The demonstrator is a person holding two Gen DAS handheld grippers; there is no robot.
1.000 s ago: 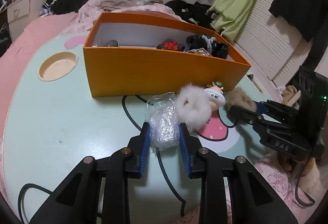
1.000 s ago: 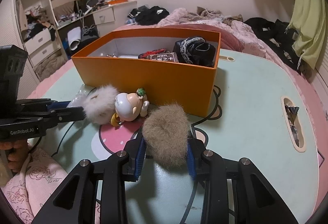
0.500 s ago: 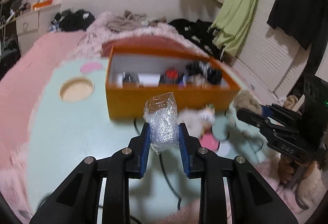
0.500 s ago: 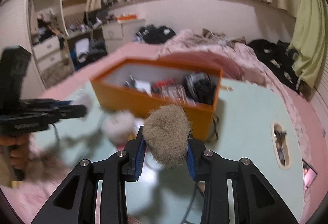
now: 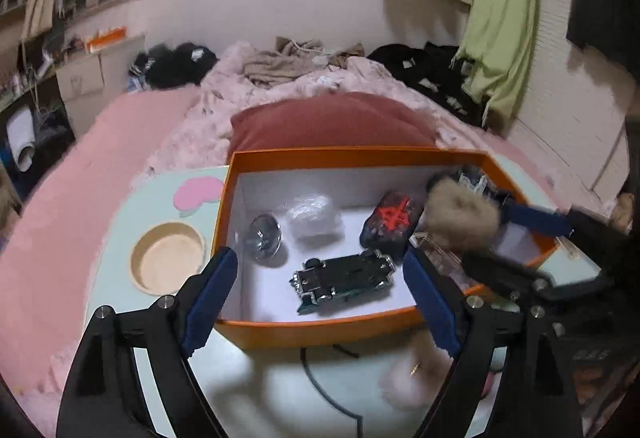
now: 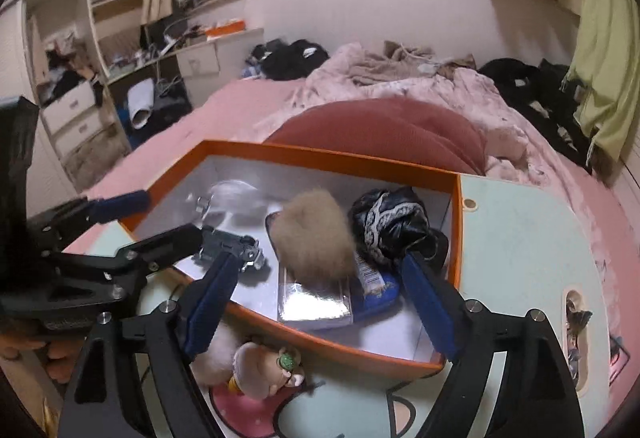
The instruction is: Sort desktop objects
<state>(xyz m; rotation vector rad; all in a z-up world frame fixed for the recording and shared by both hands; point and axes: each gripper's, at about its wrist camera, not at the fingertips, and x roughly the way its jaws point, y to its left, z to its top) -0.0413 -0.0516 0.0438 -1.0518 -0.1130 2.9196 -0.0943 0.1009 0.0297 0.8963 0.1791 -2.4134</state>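
An orange box [image 5: 320, 326] [image 6: 332, 346] stands on the pale green table. My left gripper [image 5: 320, 278] is open and empty over the box's near wall. The clear plastic bag [image 5: 314, 215] lies inside the box, beside a glass ball [image 5: 264, 236] and a toy car [image 5: 344, 276]. My right gripper [image 6: 316, 278] is open over the box. The brown fur pompom [image 6: 316, 236] [image 5: 460, 215] sits loose in the box between its spread fingers. A white fur pompom [image 5: 408, 378] and a doll [image 6: 268, 368] lie on the table in front of the box.
The box also holds a black-and-red pouch [image 5: 392, 217], a black lace bundle [image 6: 392, 226] and a silver packet [image 6: 314, 302]. A round wooden recess [image 5: 168, 264] is in the table left of the box. A red cushion [image 6: 380, 135] and a bed lie behind.
Both grippers rose and moved forward over the box and opened. The plastic bag left my left gripper and the brown pompom left my right gripper; both now lie in the box.
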